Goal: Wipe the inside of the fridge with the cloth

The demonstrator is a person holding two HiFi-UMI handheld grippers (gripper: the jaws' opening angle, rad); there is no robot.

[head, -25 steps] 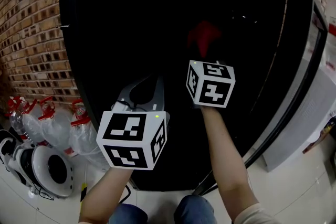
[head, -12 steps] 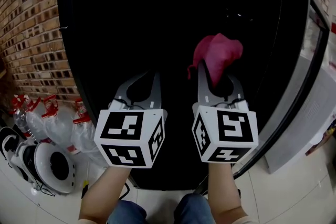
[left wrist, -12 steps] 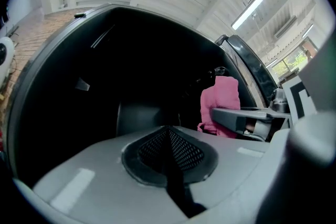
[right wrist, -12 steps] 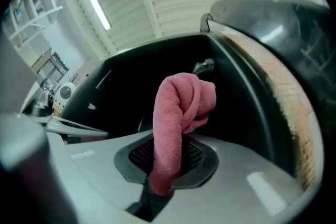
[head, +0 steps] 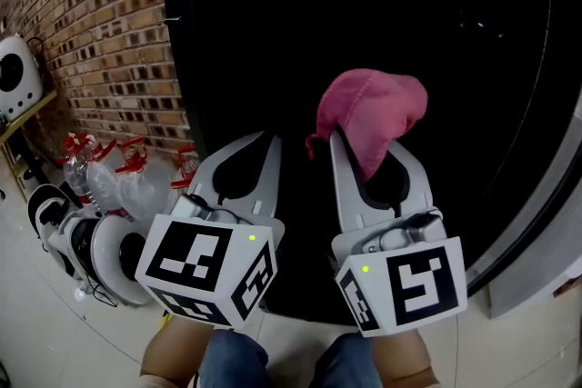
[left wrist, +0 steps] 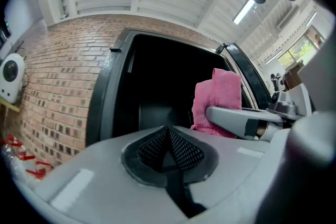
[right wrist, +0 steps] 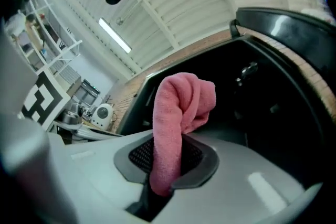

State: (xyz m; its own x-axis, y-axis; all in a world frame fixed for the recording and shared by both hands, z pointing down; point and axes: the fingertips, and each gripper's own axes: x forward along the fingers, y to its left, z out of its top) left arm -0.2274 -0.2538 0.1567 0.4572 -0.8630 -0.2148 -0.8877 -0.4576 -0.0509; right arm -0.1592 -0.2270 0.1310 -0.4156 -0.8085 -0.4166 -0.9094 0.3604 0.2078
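can't really tell how clean the fridge (head: pixel 177 59) is since it's pitch black inside, but the right gripper (head: pixel 368 145), clenched on the cloth (head: pixel 373 104), has pulled back out to the opening from deep inside a second ago, and the left gripper (head: pixel 271 141) hangs beside it, closed on nothing

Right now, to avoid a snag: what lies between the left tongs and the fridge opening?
Nothing; the left gripper view shows bare air from left tongs to fridge.
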